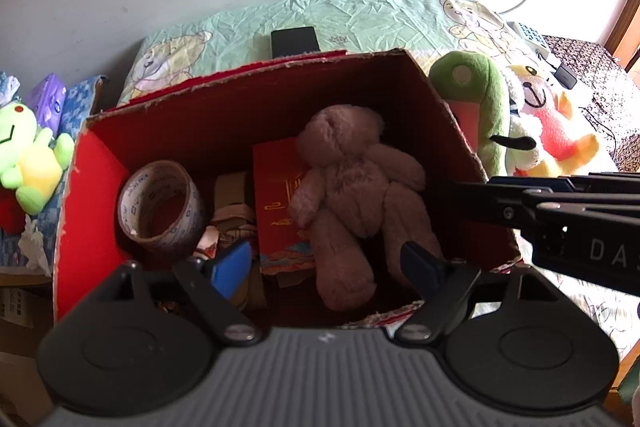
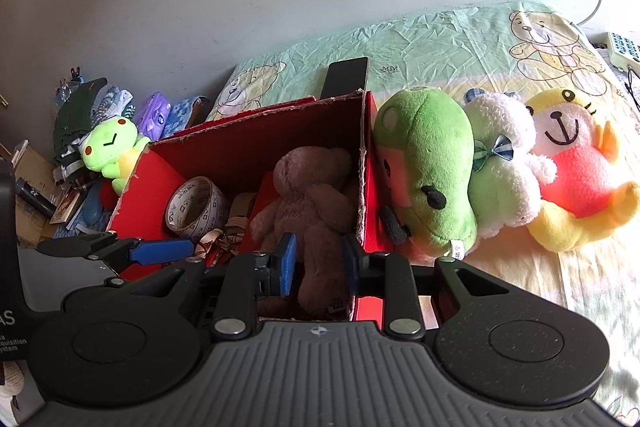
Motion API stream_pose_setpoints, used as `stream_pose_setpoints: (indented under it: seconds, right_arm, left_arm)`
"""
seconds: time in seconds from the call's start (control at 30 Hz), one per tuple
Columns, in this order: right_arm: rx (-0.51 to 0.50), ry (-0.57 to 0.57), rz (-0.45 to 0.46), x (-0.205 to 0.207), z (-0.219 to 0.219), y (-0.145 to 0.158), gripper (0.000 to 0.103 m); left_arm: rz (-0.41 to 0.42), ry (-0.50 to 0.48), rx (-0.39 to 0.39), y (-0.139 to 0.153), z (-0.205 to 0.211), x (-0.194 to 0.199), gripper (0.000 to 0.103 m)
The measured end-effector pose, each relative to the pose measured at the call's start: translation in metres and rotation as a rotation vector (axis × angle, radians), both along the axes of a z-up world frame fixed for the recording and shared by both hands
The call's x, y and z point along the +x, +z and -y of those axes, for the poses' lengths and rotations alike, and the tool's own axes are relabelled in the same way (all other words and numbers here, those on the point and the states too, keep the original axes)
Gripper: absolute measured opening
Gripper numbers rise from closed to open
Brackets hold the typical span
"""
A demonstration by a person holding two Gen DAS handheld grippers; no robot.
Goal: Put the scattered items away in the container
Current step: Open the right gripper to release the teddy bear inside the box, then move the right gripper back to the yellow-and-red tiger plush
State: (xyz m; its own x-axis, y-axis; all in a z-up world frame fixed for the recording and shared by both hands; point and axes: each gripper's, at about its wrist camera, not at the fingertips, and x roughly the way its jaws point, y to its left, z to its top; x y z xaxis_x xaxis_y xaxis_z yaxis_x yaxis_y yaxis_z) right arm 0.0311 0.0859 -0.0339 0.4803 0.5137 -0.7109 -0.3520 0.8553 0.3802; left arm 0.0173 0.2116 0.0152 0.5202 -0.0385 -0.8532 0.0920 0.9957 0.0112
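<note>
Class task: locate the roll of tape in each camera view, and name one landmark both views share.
Left wrist view: the roll of tape stands inside the red box, lower left of centre.
Right wrist view: it sits left of centre, in the box.
Shared landmark: the brown teddy bear beside it.

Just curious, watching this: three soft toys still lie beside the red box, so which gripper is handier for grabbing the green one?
The right gripper, probably. The green plush lies just right of the red box, on that gripper's side; the left gripper hangs open farther away.
</note>
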Motion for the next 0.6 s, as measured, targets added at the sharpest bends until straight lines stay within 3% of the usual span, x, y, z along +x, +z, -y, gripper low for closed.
stream_pose_setpoints:
  seconds: [0.3,0.6]
  right_arm:
    - [0.067,-0.006,0.0,-0.008,0.013,-0.001,0.029]
    - [0.074,0.033,-0.024,0.005,0.04,-0.004,0.031]
  left_arm:
    - [0.014,0.007,0.043,0.004,0.009,-0.007,0.083]
    - [0.039,0.094,0.088,0.015,0.023,-0.013,0.083]
